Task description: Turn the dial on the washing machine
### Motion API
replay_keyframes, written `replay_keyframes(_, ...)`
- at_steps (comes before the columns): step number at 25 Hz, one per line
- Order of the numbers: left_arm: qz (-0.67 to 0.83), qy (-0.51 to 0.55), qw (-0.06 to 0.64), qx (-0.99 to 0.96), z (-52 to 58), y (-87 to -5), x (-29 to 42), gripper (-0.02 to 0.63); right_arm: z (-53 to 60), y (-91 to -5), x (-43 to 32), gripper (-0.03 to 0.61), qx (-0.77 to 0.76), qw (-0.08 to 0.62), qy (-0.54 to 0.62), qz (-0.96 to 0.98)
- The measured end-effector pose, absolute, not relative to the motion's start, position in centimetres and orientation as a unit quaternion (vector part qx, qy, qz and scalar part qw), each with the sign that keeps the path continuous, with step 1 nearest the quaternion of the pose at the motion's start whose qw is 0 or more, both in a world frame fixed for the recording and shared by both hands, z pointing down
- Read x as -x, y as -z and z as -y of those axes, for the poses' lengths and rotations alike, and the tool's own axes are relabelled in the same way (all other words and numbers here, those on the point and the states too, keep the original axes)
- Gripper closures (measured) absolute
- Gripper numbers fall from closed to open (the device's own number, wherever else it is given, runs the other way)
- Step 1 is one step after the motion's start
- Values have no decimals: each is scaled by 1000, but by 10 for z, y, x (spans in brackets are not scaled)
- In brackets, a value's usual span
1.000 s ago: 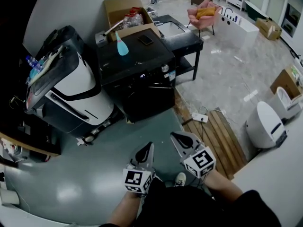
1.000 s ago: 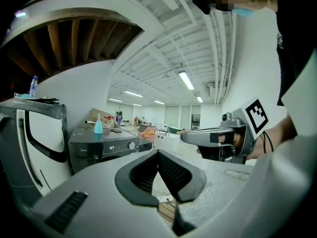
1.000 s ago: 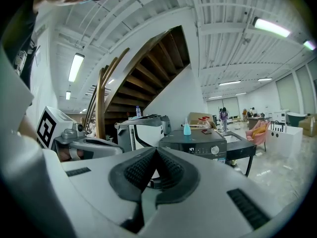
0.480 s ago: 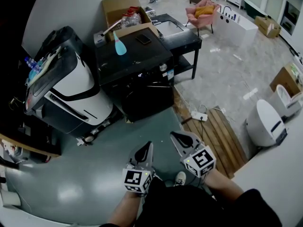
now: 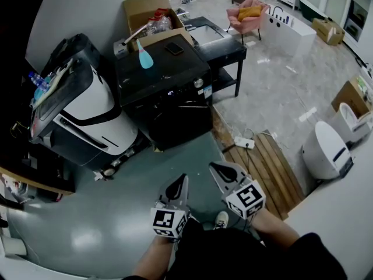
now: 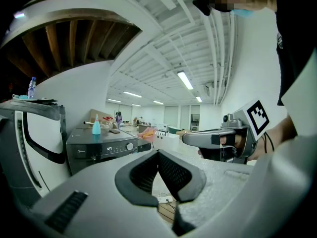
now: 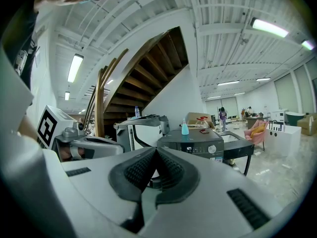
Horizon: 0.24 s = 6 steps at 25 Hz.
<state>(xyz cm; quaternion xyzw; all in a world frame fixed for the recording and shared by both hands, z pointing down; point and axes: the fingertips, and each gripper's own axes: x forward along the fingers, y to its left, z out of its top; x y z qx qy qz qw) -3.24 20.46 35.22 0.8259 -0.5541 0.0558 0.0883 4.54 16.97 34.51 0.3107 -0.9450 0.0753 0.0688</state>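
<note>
The black washing machine [image 5: 169, 89] stands across the grey floor, ahead of me. Its silver dial [image 5: 199, 83] sits on the front panel beside a lit display; the dial [image 6: 130, 146] shows in the left gripper view and the dial [image 7: 212, 149] in the right gripper view. My left gripper [image 5: 180, 184] and right gripper [image 5: 217, 169] hang side by side near my body, far short of the machine. Both are shut with nothing between the jaws. A blue bottle [image 5: 144, 56] and a dark phone [image 5: 173, 48] lie on the machine's top.
A white and black appliance [image 5: 81, 112] with an open lid stands left of the washer. A cardboard box [image 5: 150, 13] and a black sink table [image 5: 218, 39] are behind it. A power strip [image 5: 243, 143] lies by wooden decking [image 5: 265, 168] on the right. A white pod-shaped unit [image 5: 326, 153] stands further right.
The view has crept slightly toward the washing machine. Both grippers keep their place and stay shut.
</note>
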Motion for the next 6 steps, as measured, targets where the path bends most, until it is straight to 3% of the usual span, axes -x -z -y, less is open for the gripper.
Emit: replay_keyframes(6,555,-57,94,-825,-203,-355,31,609,-168,-348,-46,582,-312,69,-77,944)
